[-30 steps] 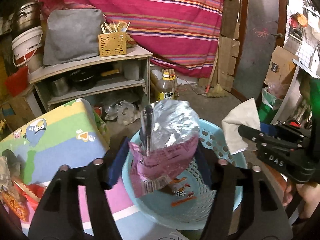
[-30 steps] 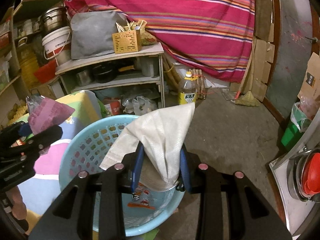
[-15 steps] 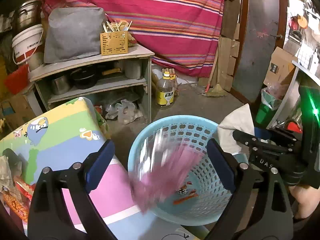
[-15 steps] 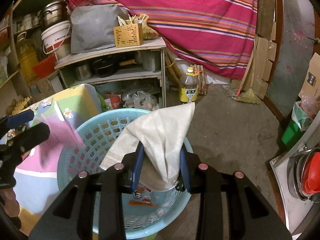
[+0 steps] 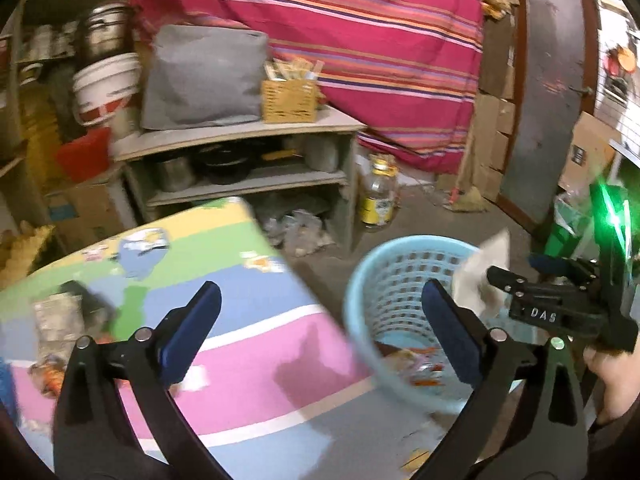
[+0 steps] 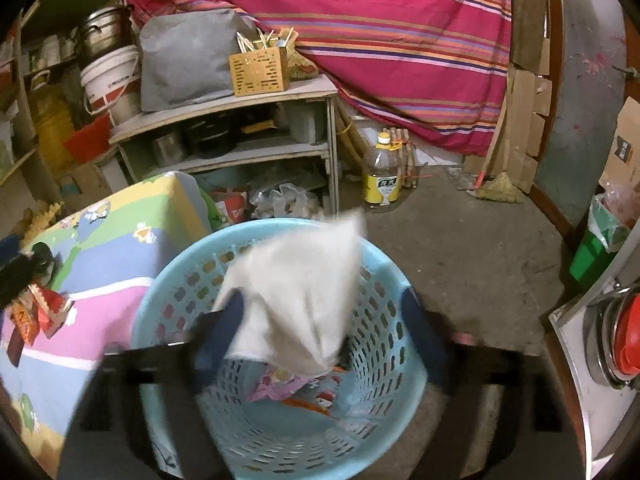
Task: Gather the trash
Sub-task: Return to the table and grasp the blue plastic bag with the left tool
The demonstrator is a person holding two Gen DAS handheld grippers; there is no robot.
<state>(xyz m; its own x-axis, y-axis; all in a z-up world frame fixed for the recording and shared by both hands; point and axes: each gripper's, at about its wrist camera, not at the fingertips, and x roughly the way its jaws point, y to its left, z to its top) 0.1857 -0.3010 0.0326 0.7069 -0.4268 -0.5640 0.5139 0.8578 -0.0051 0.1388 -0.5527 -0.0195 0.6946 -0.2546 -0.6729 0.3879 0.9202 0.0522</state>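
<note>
Cartoon-print table: snack wrappers. Floor: blue basket, bottle.

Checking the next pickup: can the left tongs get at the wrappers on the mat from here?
Probably yes. The left tongs are open and empty above the mat, and the wrappers lie uncovered to their left with nothing between.
</note>
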